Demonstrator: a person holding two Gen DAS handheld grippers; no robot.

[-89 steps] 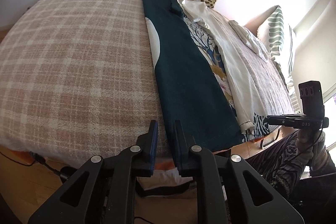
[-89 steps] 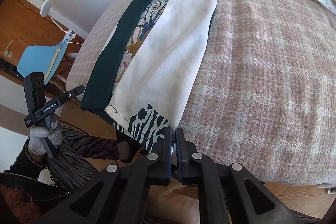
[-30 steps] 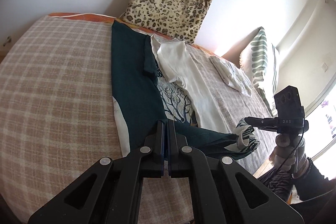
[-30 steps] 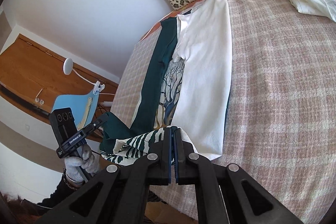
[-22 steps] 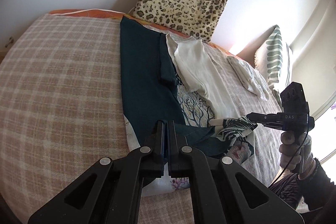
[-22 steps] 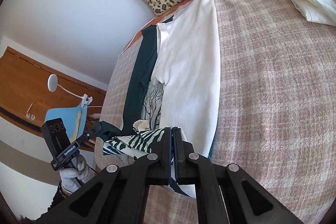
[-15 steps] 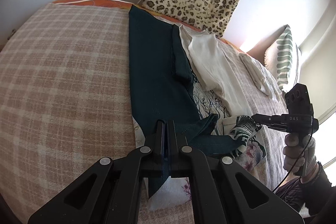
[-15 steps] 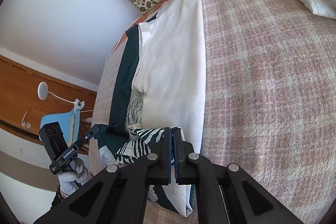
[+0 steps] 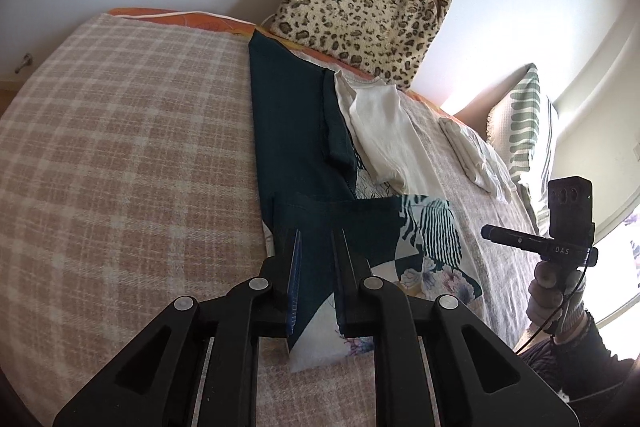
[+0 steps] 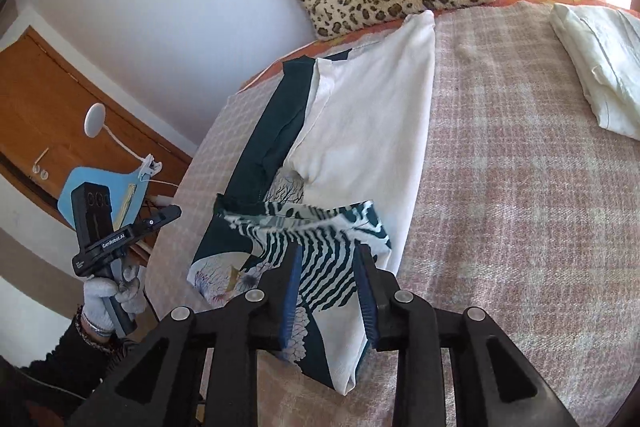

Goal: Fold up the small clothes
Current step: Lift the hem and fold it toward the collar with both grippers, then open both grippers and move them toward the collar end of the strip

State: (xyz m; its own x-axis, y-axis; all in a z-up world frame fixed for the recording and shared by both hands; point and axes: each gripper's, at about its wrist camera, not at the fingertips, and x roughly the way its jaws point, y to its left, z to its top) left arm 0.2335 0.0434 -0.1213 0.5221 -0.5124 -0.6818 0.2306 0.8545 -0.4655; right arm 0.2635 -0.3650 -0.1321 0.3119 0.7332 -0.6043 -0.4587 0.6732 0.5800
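Plaid woven blanket (image 9: 120,147) bears folded printed shirt (image 10: 320,247); left claw (image 9: 316,239) and right claw (image 10: 328,255) gape wide

"DAS" on right tool (image 9: 520,239), "GenRobot.AI" on left tool (image 10: 168,215)

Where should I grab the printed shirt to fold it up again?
Grip the printed shirt at the two near corners of its doubled edge, coming in low from the bed's near side. That folded edge lies flat, facing both open grippers, left and right.
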